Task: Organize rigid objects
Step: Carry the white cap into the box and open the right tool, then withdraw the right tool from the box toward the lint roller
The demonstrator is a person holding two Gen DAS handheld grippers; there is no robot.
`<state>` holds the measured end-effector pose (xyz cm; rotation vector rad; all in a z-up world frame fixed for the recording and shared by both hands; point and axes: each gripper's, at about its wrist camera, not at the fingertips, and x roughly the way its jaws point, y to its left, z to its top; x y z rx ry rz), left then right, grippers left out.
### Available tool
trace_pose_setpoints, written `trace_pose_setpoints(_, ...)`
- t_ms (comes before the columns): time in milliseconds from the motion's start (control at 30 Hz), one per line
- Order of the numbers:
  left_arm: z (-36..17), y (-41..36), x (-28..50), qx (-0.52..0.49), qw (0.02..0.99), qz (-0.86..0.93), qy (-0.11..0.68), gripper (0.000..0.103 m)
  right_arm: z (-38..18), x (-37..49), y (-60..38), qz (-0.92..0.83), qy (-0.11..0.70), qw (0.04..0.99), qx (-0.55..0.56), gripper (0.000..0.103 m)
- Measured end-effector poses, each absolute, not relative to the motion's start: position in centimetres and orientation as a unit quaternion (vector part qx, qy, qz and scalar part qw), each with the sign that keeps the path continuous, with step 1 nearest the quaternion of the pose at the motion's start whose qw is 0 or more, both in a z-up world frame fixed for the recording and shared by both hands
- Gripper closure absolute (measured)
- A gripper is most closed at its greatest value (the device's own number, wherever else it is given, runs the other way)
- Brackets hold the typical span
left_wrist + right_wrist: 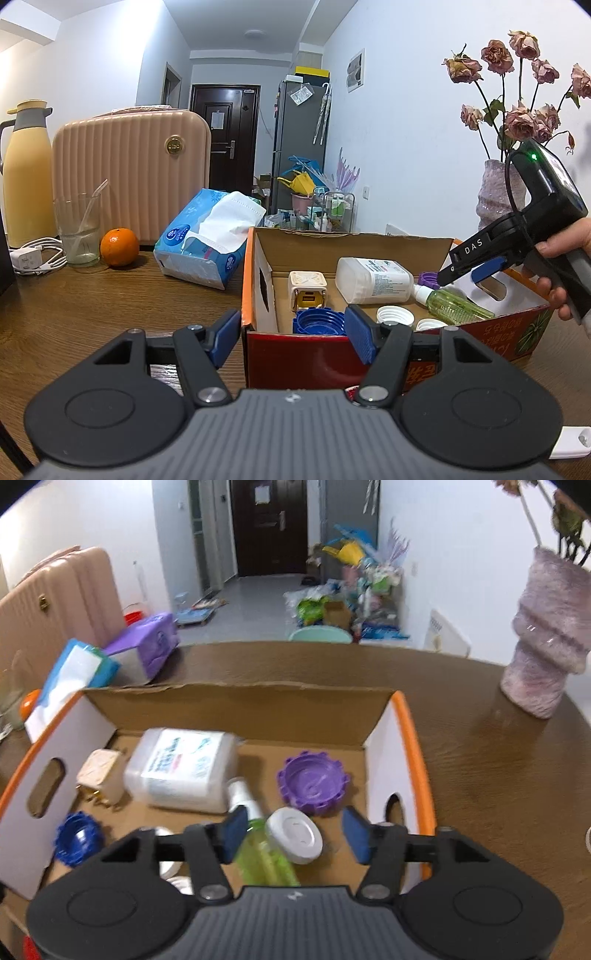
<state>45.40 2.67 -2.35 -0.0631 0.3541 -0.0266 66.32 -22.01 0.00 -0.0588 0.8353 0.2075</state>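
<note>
Inside the cardboard box [236,701] on the desk [480,760] lie the things already gathered: a white plastic bottle [181,768] on its side, a cream charger cube [99,775], a blue cap [78,837], a purple cap [314,782], a green spray bottle [262,853] and a white lid [295,834] resting against it. The right gripper [295,834] hangs over the box's near right part with its jaws released and nothing pressed between the pads; the white lid sits below the gap, so this looks like the drop-off step for that lid. The left gripper [291,332] stands at the box's near left corner, jaws parted to either side of the red wall without visibly pinching it, holding nothing. Next, I judge, the right hand must lift clear of the box and find another loose rigid item, without knocking the lid or bottle.
</note>
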Motion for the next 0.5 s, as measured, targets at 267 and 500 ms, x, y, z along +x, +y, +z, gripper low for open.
trace_pose_setpoints(267,-2.3,2.7,45.4,-0.031,0.984,-0.013,0.176,0.04,1.6,64.6,-22.7,0.097,0.377,0.92,-0.041,0.04)
trace_pose_setpoints(500,-2.4,2.7,45.4,-0.031,0.984,-0.013,0.176,0.04,4.1,59.0,-23.5,0.124,0.333,0.931,-0.076,0.034)
